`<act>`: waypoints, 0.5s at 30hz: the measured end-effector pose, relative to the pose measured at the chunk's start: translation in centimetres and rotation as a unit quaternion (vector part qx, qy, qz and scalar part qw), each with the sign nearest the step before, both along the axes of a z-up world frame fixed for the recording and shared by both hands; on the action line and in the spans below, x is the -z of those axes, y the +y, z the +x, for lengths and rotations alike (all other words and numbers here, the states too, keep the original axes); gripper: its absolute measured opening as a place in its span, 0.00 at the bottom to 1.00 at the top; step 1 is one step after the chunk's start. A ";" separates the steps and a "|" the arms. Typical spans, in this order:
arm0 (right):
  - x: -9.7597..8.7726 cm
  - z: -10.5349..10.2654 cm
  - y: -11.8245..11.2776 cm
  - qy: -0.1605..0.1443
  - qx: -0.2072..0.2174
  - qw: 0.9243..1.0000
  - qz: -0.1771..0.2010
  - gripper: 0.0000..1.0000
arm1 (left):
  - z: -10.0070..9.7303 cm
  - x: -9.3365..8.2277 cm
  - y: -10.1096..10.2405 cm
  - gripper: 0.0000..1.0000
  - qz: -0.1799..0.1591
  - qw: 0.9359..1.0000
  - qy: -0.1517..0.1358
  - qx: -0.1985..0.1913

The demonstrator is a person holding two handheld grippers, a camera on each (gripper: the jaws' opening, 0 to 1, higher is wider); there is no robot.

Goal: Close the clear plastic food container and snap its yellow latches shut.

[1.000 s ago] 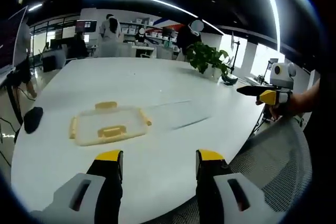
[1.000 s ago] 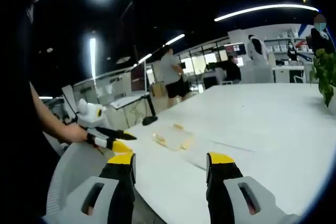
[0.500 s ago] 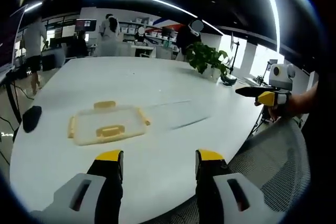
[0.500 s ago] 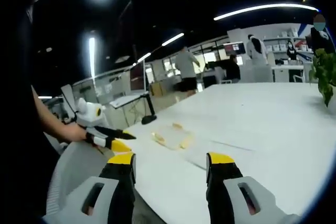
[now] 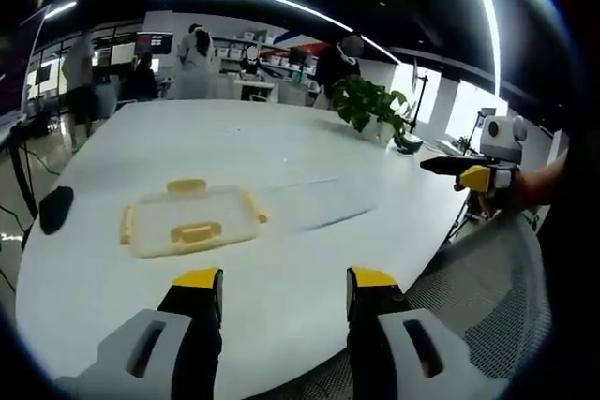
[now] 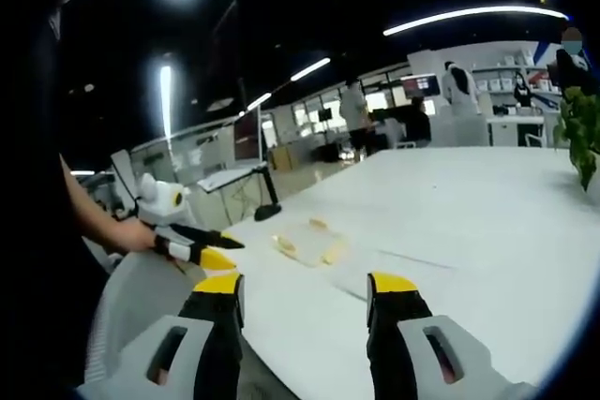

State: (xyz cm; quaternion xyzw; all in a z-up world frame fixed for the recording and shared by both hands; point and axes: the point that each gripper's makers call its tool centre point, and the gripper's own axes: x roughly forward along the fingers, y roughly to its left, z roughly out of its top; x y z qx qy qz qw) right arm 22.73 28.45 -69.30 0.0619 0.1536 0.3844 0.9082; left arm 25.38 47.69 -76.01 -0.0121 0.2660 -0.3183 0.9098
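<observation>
— If both grippers are open and empty, which is nearer the food container (image 5: 190, 223)?
— I judge the left gripper (image 5: 283, 280); the container lies flat, well inside the bench (image 5: 309, 161) edge, ahead-left. The right gripper (image 6: 305, 285) is farther.

The food container (image 5: 190, 221) is lying on the table (image 5: 309, 156), toward its left end and near the front edge. A potted plant (image 5: 372, 106) is standing at the far right edge. Both grippers, the left gripper (image 5: 283, 289) and the right gripper (image 6: 306, 295), are hovering off the front edge, with a mesh chair (image 5: 487, 288) sitting beneath at the right.
</observation>
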 end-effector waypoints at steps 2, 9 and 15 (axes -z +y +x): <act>0.0 0.1 0.1 0.000 0.000 1.000 -0.001 0.52 | 0.1 0.0 -0.1 0.52 0.002 1.000 0.001 0.003; 0.1 0.1 0.0 0.002 0.000 1.000 -0.002 0.52 | -0.1 0.0 -0.2 0.52 0.000 1.000 0.001 0.008; 0.2 0.3 -0.1 0.004 0.002 1.000 -0.004 0.52 | -0.1 0.0 -0.4 0.52 -0.002 1.000 0.003 0.011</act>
